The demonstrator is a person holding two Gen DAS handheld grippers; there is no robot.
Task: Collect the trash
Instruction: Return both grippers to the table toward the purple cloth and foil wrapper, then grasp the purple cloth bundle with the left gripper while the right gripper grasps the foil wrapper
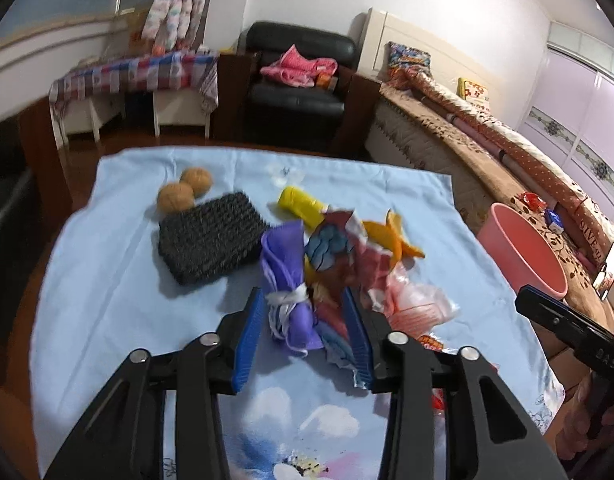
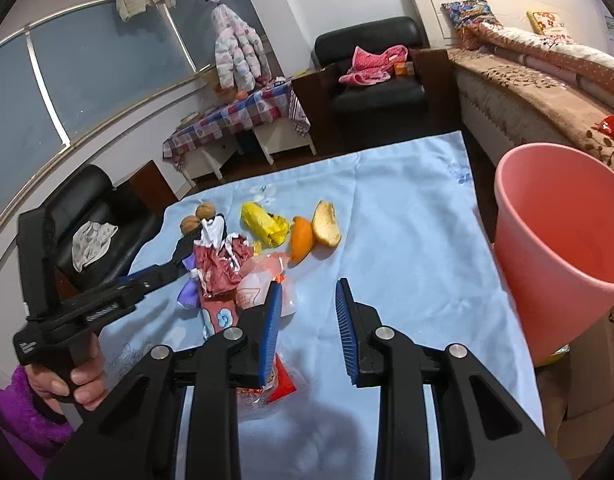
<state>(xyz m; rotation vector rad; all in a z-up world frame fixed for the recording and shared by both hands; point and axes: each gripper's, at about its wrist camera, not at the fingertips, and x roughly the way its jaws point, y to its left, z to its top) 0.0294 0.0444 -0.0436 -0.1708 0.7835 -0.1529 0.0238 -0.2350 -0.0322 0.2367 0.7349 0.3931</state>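
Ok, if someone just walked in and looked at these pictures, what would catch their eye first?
Probably the colourful heap of trash in the middle of the light blue cloth: a purple bag, a crumpled red wrapper and orange peel, with the left gripper straddling the purple bag and wrapper. Next, the big pink bucket at the cloth's right edge.

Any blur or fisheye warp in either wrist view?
Left wrist: the purple cloth bundle and crumpled wrappers between the tongs look soft with blur; the rim is vignetted black. Right wrist: sharper; the window frame bows, and the pink plastic bucket bulges at the edge.
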